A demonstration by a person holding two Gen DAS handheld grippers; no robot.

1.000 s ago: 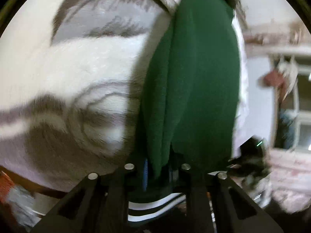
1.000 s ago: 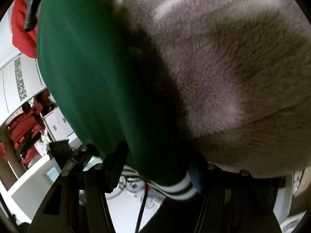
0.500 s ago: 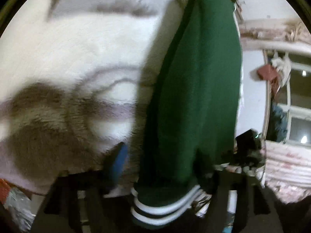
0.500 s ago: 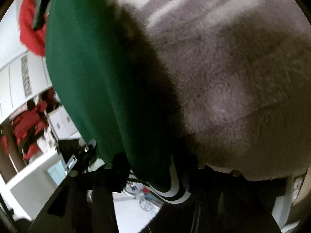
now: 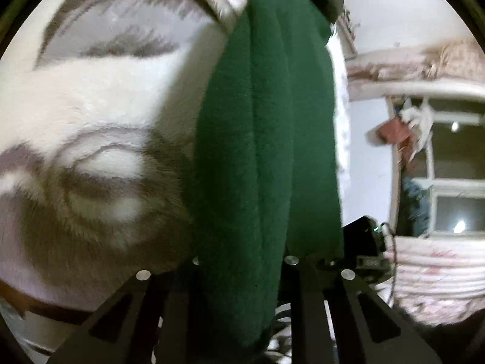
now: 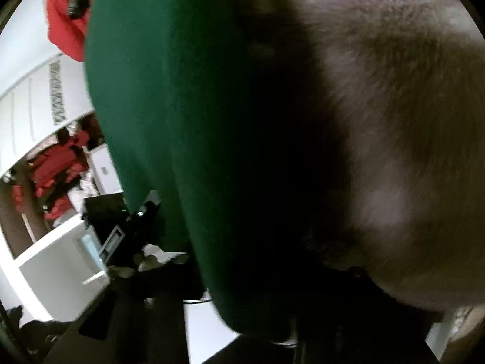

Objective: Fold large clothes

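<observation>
A dark green fleece garment (image 5: 266, 151) hangs stretched between my two grippers, above a fluffy white and grey-brown blanket (image 5: 91, 151). My left gripper (image 5: 242, 273) is shut on the garment's lower edge; the green cloth bulges between its black fingers (image 5: 303, 303). In the right wrist view the green garment (image 6: 169, 121) fills the middle and covers my right gripper (image 6: 257, 318), which is shut on it. The right gripper's fingers are mostly hidden in dark cloth. The blanket (image 6: 394, 121) lies to the right.
A wall, a window (image 5: 454, 200) and a patterned bedspread (image 5: 430, 279) lie to the right in the left wrist view. Red clothes (image 6: 60, 163), white furniture (image 6: 54, 267) and a black device (image 6: 121, 227) show at the left of the right wrist view.
The left gripper has closed on the green cloth after standing open half a second ago. The striped cuff has dropped out of sight. The right gripper has pushed closer into the garment.
</observation>
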